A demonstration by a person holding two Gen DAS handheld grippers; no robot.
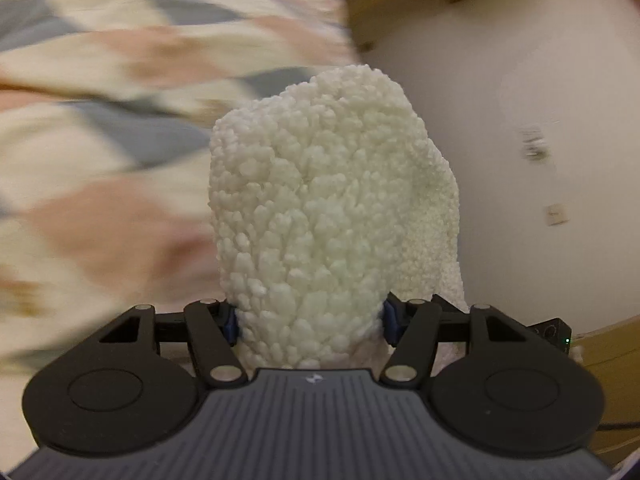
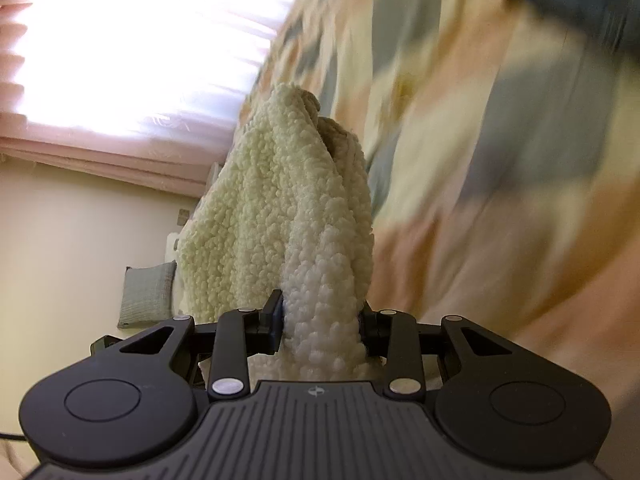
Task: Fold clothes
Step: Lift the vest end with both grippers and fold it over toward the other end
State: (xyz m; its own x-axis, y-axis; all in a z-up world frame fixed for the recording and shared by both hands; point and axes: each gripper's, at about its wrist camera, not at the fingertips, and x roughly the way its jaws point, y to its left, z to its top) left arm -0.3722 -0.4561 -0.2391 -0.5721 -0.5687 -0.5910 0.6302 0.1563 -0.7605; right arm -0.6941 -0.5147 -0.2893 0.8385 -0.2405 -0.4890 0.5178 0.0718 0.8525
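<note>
cream sherpa fleece fills the middle of both views: a bobbly white garment bunched up between the fingers of each tool. the left gripper is clamped on a thick wad of it, the blue pads pressed into the pile on both sides, and the right gripper pinches another bunch the same way, cloth spilling over its front. from where i stand the piece looks lifted clear of the patchwork quilt, which streaks past blurred behind it, so the tools seem to be swinging. a pale wall shows behind the left tool, a bright blind and a grey cushion behind the right. i'd judge this a carrying or shaking-out step, though whether toward a spread or a later fold i can't tell. next it wants both grips kept firm and the fleece laid flat on the quilt.
</note>
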